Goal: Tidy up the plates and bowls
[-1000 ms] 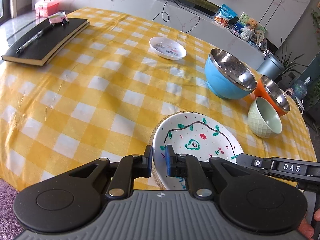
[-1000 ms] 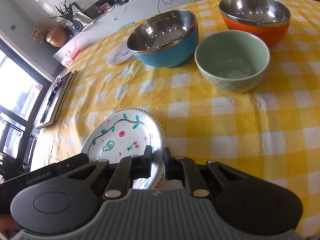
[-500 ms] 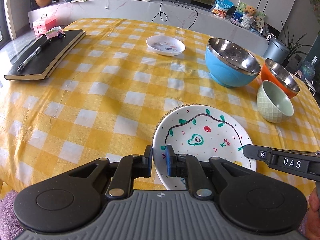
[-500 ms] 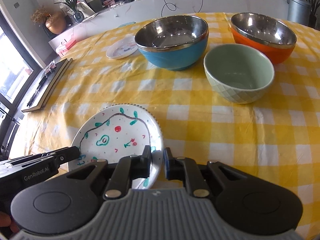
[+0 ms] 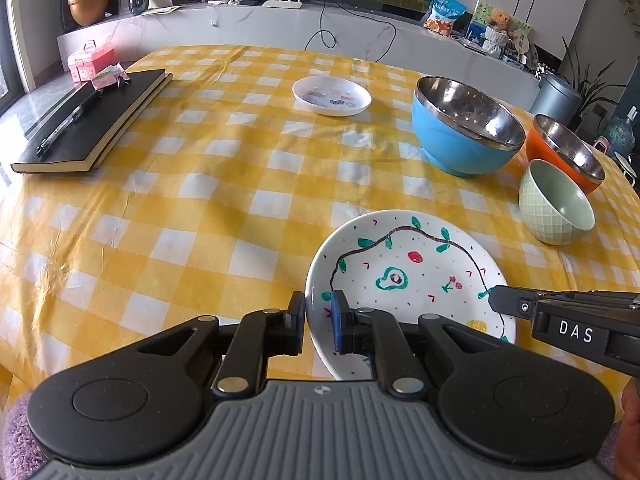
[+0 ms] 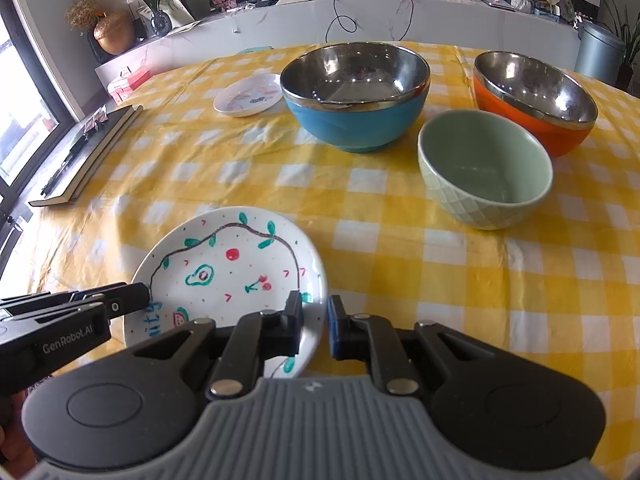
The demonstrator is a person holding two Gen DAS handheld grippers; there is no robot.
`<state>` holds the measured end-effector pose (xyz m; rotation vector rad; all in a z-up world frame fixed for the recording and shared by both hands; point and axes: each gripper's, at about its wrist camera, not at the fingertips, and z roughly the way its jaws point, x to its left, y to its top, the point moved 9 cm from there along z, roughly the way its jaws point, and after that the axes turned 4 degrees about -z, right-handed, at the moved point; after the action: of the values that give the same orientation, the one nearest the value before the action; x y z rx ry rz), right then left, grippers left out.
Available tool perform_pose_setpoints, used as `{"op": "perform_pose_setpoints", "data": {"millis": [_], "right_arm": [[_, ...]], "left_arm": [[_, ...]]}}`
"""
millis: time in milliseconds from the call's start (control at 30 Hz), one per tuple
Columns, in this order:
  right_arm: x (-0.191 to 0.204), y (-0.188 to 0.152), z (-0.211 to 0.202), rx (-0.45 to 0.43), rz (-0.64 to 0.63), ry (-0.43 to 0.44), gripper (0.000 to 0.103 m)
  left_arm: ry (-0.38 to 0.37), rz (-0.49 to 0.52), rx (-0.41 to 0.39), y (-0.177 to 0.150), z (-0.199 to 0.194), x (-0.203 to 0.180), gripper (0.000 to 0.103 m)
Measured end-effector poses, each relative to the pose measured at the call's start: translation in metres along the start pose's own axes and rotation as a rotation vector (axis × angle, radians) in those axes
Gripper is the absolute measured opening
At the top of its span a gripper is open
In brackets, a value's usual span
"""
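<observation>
A white plate painted with a vine, an avocado and cherries (image 5: 408, 276) lies over the near part of the yellow checked table (image 5: 224, 184). My left gripper (image 5: 318, 312) is shut on the plate's left rim. My right gripper (image 6: 314, 312) is shut on the right rim of the same plate (image 6: 228, 264). Each gripper shows in the other's view: the right gripper (image 5: 496, 300) and the left gripper (image 6: 140, 296). Further back stand a blue steel-lined bowl (image 6: 356, 120), an orange one (image 6: 532, 108), a pale green bowl (image 6: 480, 168) and a small white plate (image 6: 248, 94).
A black notebook (image 5: 92, 120) with a pen on it lies at the table's left side, a pink box (image 5: 90, 62) behind it. A white counter (image 5: 280, 28) with cables, a router and clutter runs behind the table. A grey bin (image 6: 596, 52) stands at the right.
Both grippers have rolled so the views sit more level, and the plate has levelled with them. The beaded edge seen under the plate earlier no longer shows. Both grips are unchanged.
</observation>
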<state>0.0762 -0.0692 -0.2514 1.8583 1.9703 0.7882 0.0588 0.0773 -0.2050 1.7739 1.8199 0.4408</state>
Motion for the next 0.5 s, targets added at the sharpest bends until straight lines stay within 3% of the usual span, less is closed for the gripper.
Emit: {"op": "perform_pose_setpoints", "data": {"millis": [133,200,267,367,500], "right_arm": [[0.000,0.000,0.000,-0.005,-0.002,0.008,0.015],[0.000,0.000,-0.002,-0.015,-0.001,0.007,0.015],[0.000,0.001,-0.005,-0.031,-0.013,-0.005,0.031],[0.001,0.005,-0.011,-0.057,-0.027,-0.006,0.034],[0.003,0.012,-0.020,-0.086,-0.035,0.007,0.042]], "left_arm": [[-0.007,0.003,-0.008,0.000,-0.001,0.000,0.015],[-0.008,0.009,-0.019,0.001,-0.004,-0.001,0.022],[-0.014,-0.003,-0.026,0.002,-0.007,-0.001,0.032],[-0.008,0.000,-0.045,0.006,-0.013,0.000,0.043],[-0.018,-0.006,-0.055,0.014,-0.020,0.003,0.050]]}}
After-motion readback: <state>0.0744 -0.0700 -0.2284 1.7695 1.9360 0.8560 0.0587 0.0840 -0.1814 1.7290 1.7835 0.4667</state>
